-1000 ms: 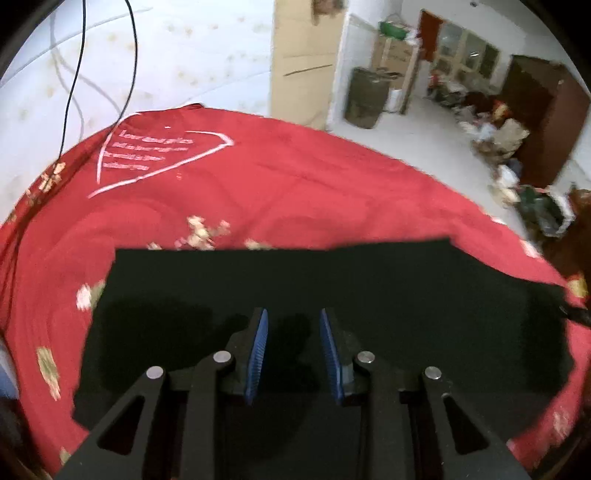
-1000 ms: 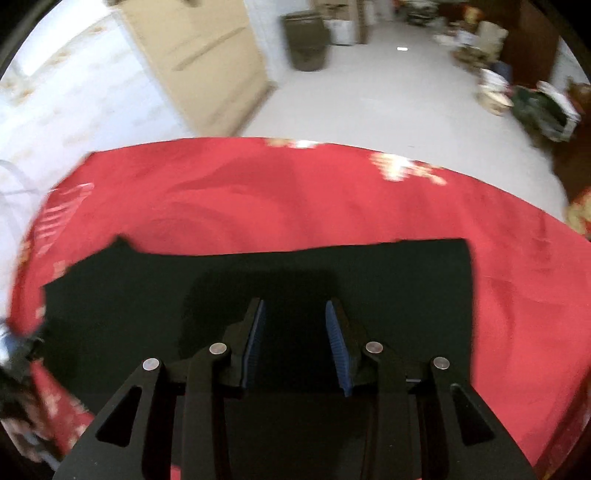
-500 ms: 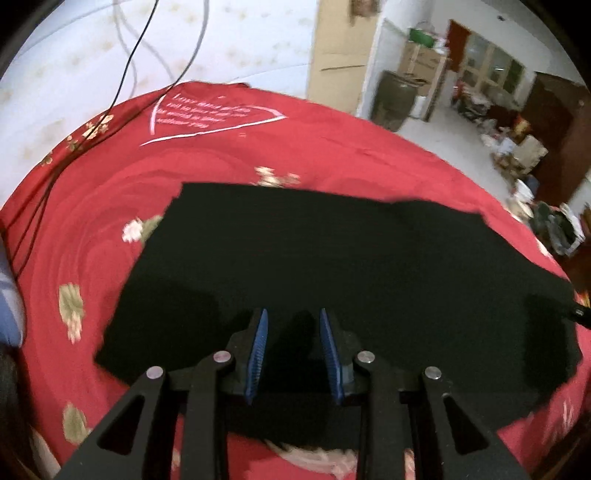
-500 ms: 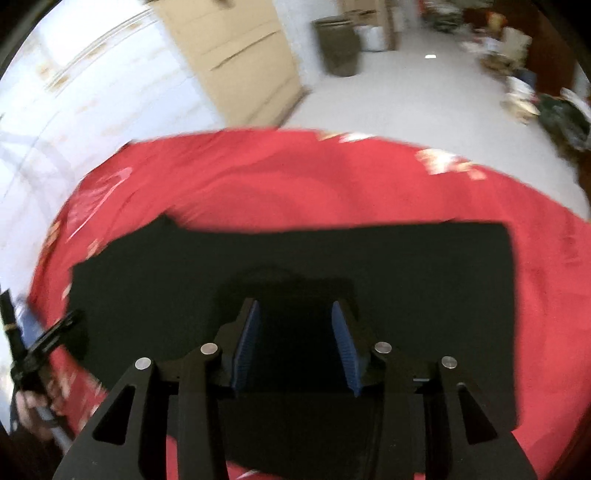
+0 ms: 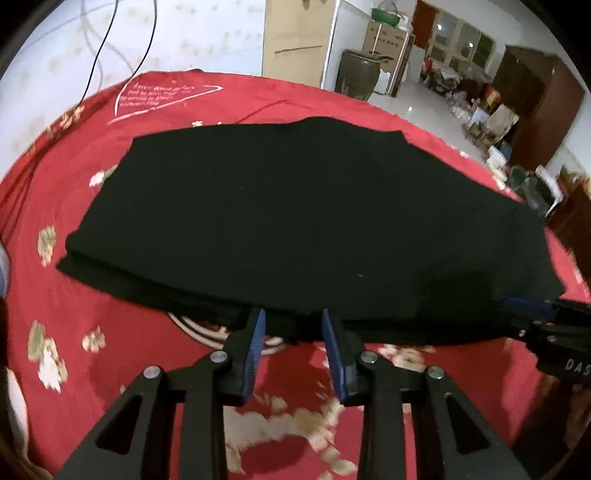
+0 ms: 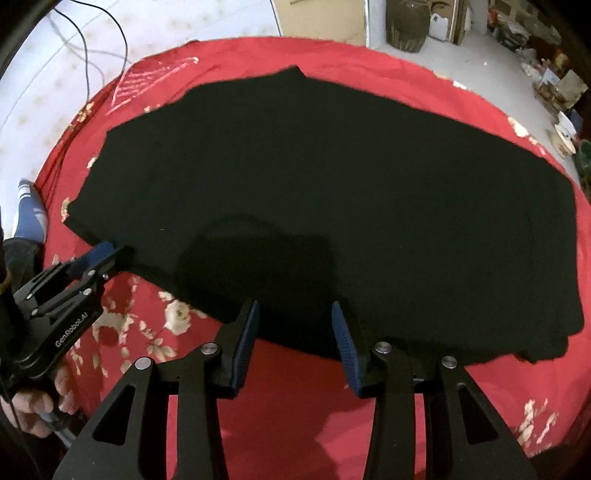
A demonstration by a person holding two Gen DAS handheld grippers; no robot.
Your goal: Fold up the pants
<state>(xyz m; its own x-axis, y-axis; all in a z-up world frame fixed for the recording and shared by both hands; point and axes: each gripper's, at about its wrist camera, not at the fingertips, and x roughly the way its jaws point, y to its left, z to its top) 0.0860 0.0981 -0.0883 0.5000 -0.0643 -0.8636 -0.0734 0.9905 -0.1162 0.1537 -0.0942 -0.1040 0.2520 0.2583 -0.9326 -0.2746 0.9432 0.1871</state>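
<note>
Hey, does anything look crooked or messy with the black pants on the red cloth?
Slightly. The black pants lie flat on the red cloth, but at the near left edge the lower layer sticks out past the top one, so the fold is not flush. No spills or damage show.

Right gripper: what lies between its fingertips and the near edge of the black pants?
Nothing. In the right wrist view the right gripper stands open right at the near edge of the pants, with only red bedspread below.

A home: wardrobe (image 5: 532, 110), cartons (image 5: 386, 35), floral bedspread (image 5: 66, 332).
</note>
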